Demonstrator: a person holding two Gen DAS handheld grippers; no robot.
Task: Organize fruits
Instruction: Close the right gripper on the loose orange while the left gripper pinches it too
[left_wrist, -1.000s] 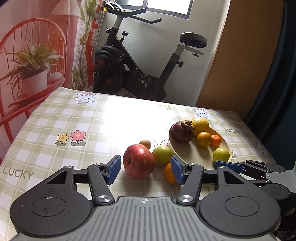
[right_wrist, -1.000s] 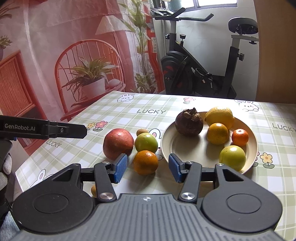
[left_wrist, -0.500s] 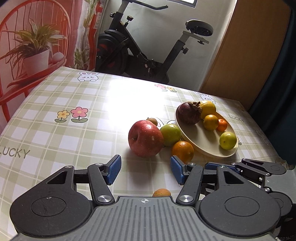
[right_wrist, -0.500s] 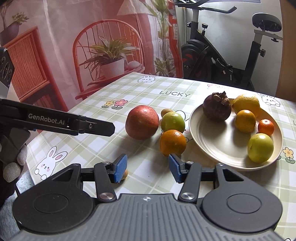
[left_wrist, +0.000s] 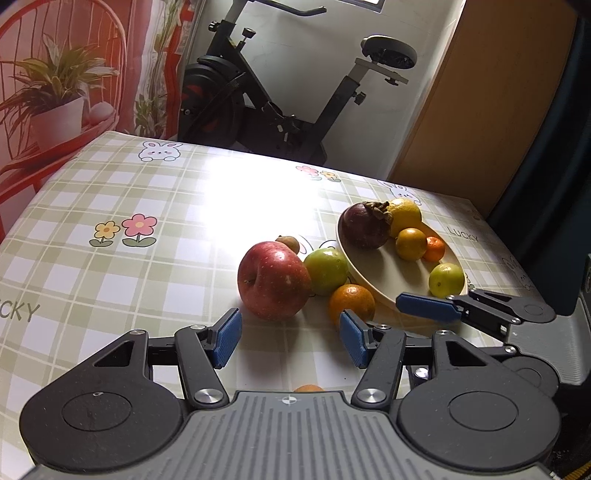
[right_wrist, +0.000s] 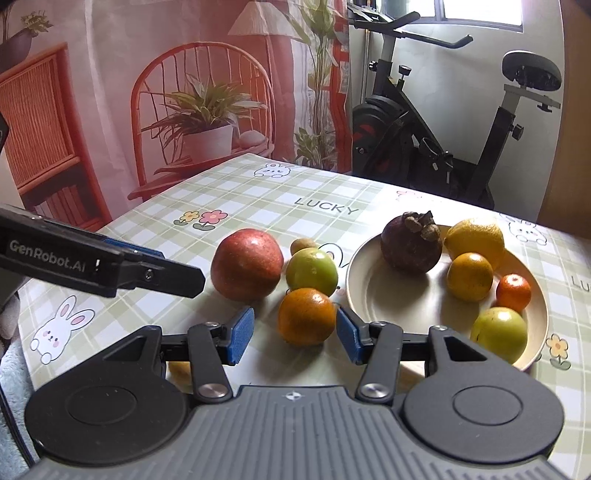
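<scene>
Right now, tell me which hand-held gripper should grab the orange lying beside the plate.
Right. The right hand-held gripper is open with the orange centred just ahead of its fingers. The left hand-held gripper, also open, faces the red apple instead.

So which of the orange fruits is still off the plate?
The large orange on the tablecloth, right between the right fingers. The other two orange ones sit on the plate.

Wide bare stretch of green-checked worktop (left_wrist: 110, 266) left of the large red apple (left_wrist: 272, 280), round orange fruit (right_wrist: 306, 315) close ahead of the open right tool (right_wrist: 293, 334), beige round plate (right_wrist: 364, 291) crowding the right side.
</scene>
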